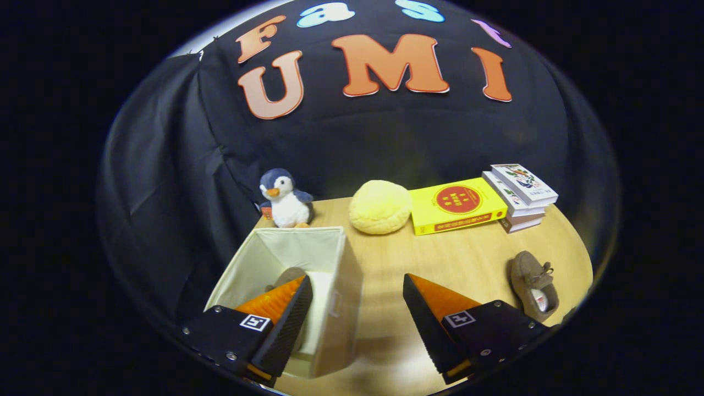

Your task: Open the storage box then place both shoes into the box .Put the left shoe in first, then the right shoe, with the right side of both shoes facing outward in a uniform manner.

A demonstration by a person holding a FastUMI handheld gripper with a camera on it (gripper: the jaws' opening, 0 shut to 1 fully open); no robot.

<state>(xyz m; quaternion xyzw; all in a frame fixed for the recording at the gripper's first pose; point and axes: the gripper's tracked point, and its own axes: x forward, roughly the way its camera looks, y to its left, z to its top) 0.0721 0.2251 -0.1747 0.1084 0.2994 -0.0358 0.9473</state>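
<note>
We're seeing through the gripper view, riding on the gripper (357,308) and looking forward and down along its two spread fingers (286,319). We're sitting close over the near edge of the wooden table (467,264), looking into the open storage box (286,258) under the left finger. We're facing the booth's back wall, with the penguin plush (285,199), yellow cushion (380,207) and books (517,195) lining the far side.

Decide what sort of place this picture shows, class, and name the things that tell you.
Probably a staged recording booth, not a real home: a black cloth wall backs a light wooden table set with props, a plush penguin toy and an open beige fabric storage box. The hand-held gripper hangs open above.
</note>
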